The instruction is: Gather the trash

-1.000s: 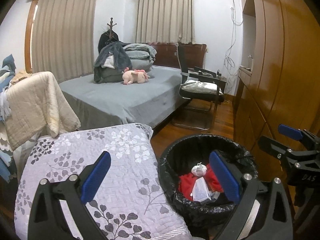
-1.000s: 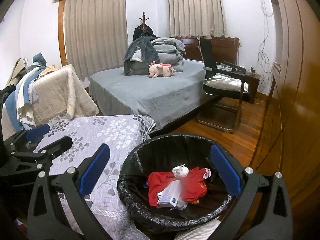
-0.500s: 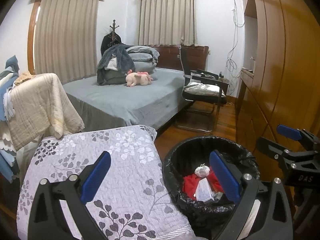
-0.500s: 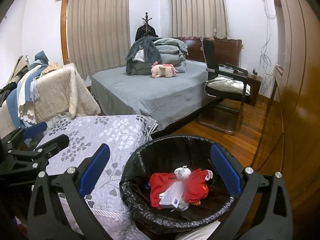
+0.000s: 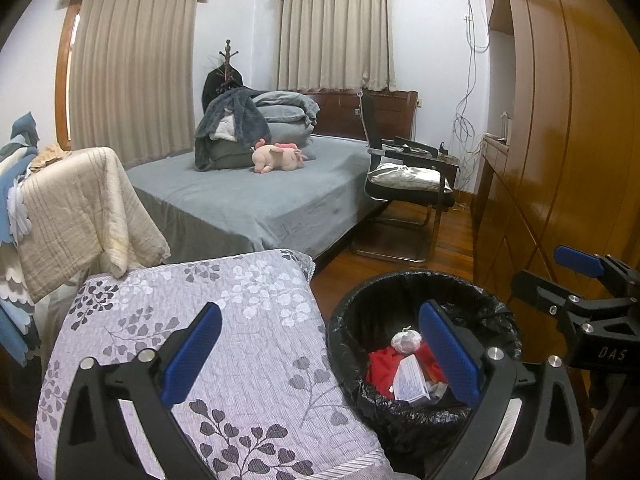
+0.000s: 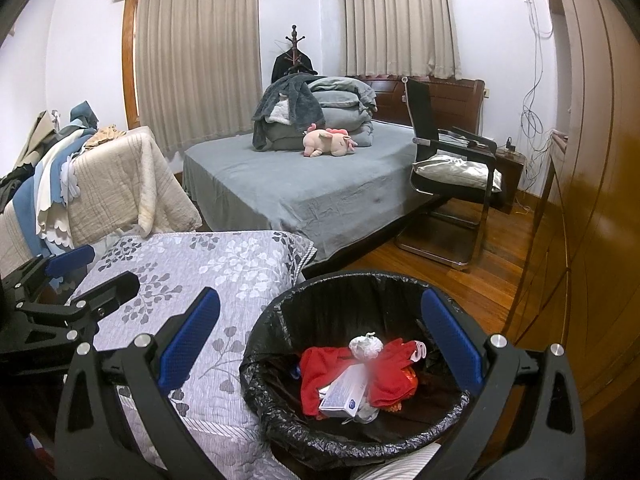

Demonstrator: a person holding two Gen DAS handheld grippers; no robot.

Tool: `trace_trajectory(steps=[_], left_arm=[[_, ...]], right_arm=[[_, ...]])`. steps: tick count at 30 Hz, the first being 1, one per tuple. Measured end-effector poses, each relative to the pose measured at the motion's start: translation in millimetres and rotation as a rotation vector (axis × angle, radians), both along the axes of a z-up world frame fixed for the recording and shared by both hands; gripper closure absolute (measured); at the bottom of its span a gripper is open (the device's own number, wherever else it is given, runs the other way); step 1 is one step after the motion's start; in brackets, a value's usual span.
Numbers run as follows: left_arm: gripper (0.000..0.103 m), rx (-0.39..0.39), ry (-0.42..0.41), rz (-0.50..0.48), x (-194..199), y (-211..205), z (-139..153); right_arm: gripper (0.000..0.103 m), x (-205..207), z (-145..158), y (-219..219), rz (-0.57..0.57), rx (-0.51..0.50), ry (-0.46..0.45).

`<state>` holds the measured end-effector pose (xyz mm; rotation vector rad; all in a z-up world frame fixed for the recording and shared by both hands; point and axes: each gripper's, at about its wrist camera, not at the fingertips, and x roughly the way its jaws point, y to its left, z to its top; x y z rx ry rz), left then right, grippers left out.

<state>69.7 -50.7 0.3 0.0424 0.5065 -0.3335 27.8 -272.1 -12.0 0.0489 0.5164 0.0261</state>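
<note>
We hold both grippers, left (image 5: 320,354) and right (image 6: 320,340), wide apart and empty above the bin (image 6: 280,400). Its trash (image 6: 360,376) looks dropped already, so next we likely seek more.

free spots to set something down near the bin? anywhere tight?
Free: the floral quilt left of the trash bin, the grey bed in front of the plush pig, and the wood floor between bin and chair. Crowded: the bin's centre, and the draped blankets far left.

Both wrist views side by side, facing bed (image 5: 256,204); share near bin (image 6: 344,432), seemingly close below.
</note>
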Motion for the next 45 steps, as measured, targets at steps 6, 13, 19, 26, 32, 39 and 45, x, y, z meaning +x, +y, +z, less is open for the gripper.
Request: trace_trajectory(steps=[6,13,19,26,32,39,45], left_arm=[[0.006,0.000,0.001,0.000,0.0,0.0,0.1],[0.006,0.000,0.001,0.000,0.1,-0.2,0.2],[0.006,0.000,0.002,-0.001,0.2,-0.2,0.3],[0.006,0.001,0.002,0.000,-0.1,0.2,0.1],[0.006,0.001,0.001,-0.001,0.0,0.2,0.3],[0.006,0.001,0.001,0.000,0.3,-0.2,0.6],[0.006,0.002,0.001,0.000,0.3,0.0,0.6]], right_arm=[[0.005,0.2,0.0,1.1,0.000,0.000,0.000],[0.005,0.3,-0.3,1.7,-0.001,0.000,0.000],[0.005,0.1,-0.7,1.7,0.000,0.000,0.000],[0.005,0.0,-1.1,1.9,-0.001,-0.001,-0.001],[0.005,-0.1,-1.4,2.2,-0.001,-0.001,-0.001],[0.005,0.0,-1.8,2.4,0.000,-0.002,-0.001],[0.005,0.2,-1.7,3.9,-0.001,0.000,0.000]])
